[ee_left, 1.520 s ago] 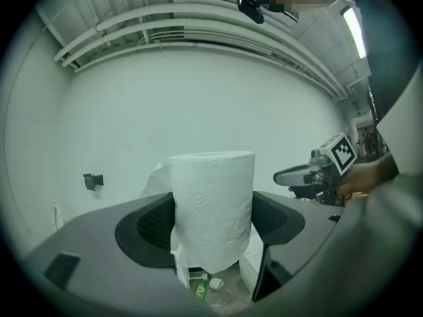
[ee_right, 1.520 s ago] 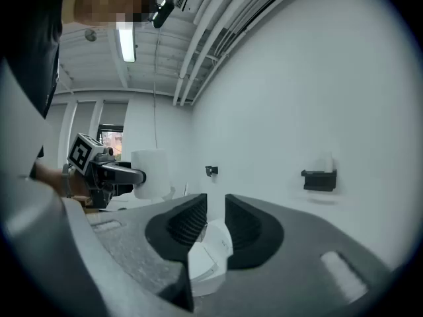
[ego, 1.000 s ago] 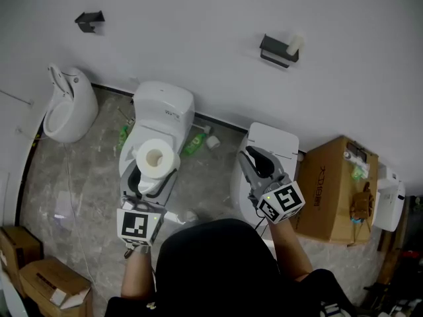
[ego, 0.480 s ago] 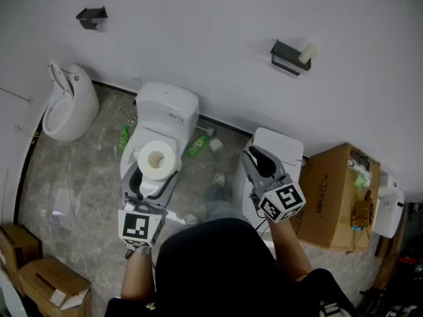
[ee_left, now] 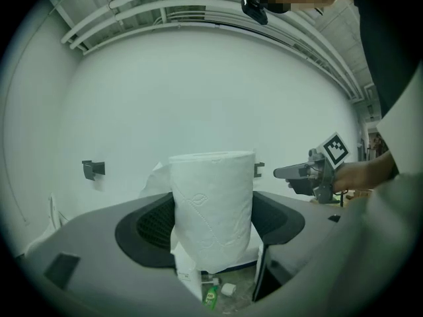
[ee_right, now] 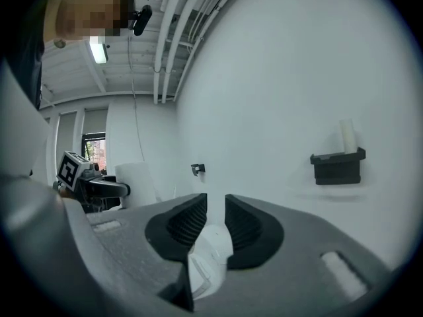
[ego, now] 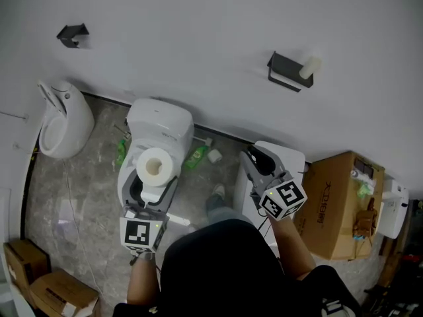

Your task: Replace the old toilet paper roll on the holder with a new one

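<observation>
You're carrying the full white toilet paper roll (ego: 154, 166) clamped in your left hand-held gripper (ego: 153, 179), right hand-held gripper (ego: 254, 156) closed and empty, while the spent pale roll (ego: 309, 67) sits on the black wall holder (ego: 284, 71), swap not yet begun.

Toilet paper roll (ee_left: 213, 210), centre: soft white embossed paper. Toilet (ego: 160, 121): glossy white ceramic. Holder (ego: 285, 71), upper right: matt black. Floor (ego: 79, 177): polished grey stone. Box (ego: 337, 197): matt brown cardboard.
</observation>
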A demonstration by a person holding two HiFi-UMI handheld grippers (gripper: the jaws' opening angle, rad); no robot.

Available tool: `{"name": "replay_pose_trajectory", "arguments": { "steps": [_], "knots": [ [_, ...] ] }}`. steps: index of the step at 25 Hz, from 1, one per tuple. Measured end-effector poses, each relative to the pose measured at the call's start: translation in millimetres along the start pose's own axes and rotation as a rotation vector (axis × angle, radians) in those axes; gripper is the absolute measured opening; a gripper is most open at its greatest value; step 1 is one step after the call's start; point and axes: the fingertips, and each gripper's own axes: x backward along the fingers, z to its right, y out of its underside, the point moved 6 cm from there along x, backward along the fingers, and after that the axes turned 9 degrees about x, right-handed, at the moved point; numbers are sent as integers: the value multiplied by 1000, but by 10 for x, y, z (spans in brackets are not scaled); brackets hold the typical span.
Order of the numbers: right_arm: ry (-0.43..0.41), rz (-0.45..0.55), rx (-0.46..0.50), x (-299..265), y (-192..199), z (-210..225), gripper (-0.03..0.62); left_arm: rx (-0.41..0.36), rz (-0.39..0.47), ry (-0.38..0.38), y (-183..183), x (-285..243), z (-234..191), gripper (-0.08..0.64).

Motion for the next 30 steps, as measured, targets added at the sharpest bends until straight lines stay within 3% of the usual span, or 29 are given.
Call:
{"name": "replay_pose_trajectory", "arguments": {
  "steps": [3,6,10,13,16,19,22,30],
  "knots": [
    [5,-4,-3,-184,-20,363,80,20,-12,-4,-108,-418,-11,362],
    [5,-3,-6,-328,-55,710,80,-33,4,13,-196,-794,-25,362],
    [10,13,5,-474,-145,1128,80,-5,-5,-4,-378,-1211,60,362],
    [16,26,3,-536,-181,1404,80,-54,3,3,-429,-1453,97,362],
    [29,43,4,-573,-212,1662,80,-24,-4,-17,-512,-1665,173,362],
    [42,52,7,-572,-233,1862,83,2,-6,-29,-585,-1818,236,362],
    [69,62,10,-534,-265,2024,83,-61,4,-2,-603,-1942,245,362],
    [171,70,5,-430,-294,2342,83,-26,-32,34,-707,-2226,320,362]
  ]
}}
